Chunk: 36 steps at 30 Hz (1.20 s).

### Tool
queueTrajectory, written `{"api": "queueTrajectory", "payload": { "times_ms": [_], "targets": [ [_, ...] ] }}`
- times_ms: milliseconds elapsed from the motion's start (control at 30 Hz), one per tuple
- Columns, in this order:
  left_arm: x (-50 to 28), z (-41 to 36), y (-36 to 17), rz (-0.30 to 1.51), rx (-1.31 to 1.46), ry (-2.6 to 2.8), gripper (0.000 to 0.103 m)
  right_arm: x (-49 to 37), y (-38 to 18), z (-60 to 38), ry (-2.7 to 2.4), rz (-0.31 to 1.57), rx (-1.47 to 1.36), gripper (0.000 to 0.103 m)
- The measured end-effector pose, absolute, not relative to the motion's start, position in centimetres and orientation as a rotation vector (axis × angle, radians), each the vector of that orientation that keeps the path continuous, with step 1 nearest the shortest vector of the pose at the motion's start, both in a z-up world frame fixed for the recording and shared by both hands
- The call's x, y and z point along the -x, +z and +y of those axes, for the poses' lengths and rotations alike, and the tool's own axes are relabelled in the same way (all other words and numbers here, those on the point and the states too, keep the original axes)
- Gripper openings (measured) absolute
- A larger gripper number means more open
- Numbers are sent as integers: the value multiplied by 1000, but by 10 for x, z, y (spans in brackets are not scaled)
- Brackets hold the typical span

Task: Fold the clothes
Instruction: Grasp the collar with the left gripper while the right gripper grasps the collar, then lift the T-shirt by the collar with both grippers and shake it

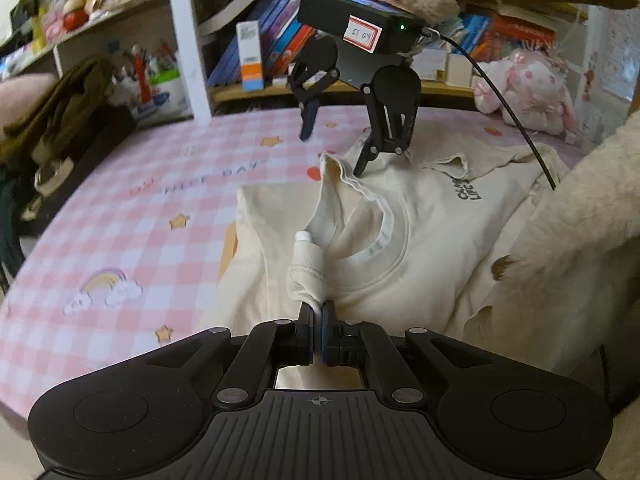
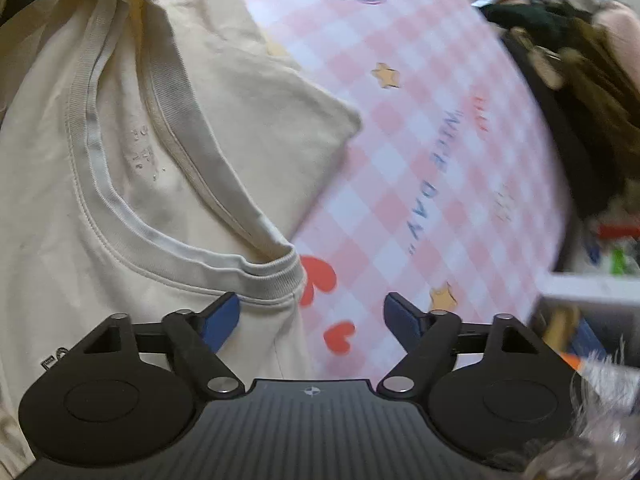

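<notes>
- Your left gripper [image 1: 319, 322] is pinching a bunched bit of the cream shirt [image 1: 420, 240] right by the collar [image 1: 384, 236]; the jaws are squeezed together on the fabric, and that pinched fold is standing up off the table.
- The shirt is lying on the pink checked tablecloth [image 1: 140, 216], chest side up, small dark print [image 1: 470, 192] showing, neck hole facing your left camera.
- Your right gripper [image 2: 311, 322] is hanging over the far end of the collar [image 2: 276, 268] with its jaws spread wide, not gripping anything. One blue pad [image 2: 220, 322] is sitting over the shirt, the other over the cloth with the red hearts [image 2: 340, 336].
- From the left view you're seeing the right gripper [image 1: 334, 150] tilted down, one fingertip near a raised fold of the shirt; can't tell if it's touching.
- A fuzzy sleeve [image 1: 580, 240] is lying across the shirt's right side.
- Bookshelf [image 1: 280, 48] and a pink plush [image 1: 532, 88] are sitting behind the table.
</notes>
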<state>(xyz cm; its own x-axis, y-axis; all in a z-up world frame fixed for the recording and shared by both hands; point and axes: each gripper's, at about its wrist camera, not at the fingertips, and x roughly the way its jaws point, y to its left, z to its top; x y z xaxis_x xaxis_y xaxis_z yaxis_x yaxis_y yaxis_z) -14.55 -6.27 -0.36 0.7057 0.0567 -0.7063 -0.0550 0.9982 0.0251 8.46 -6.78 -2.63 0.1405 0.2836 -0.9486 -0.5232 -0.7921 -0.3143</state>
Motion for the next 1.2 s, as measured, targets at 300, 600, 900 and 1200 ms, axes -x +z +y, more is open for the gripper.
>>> {"api": "queueTrajectory", "payload": {
  "times_ms": [300,600,900,1200],
  "targets": [
    [147,-54,-20,823,110,85,6,-86,-35,-43,1912,365,1968,46],
    [142,-47,4,754,39,144,3,-90,-21,-85,1845,304,1755,13],
    [106,-34,67,475,-129,185,3,-61,64,-186,1234,61,1217,11],
    [99,-34,185,-18,-206,66,4,8,165,-286,515,-164,740,11]
  ]
}}
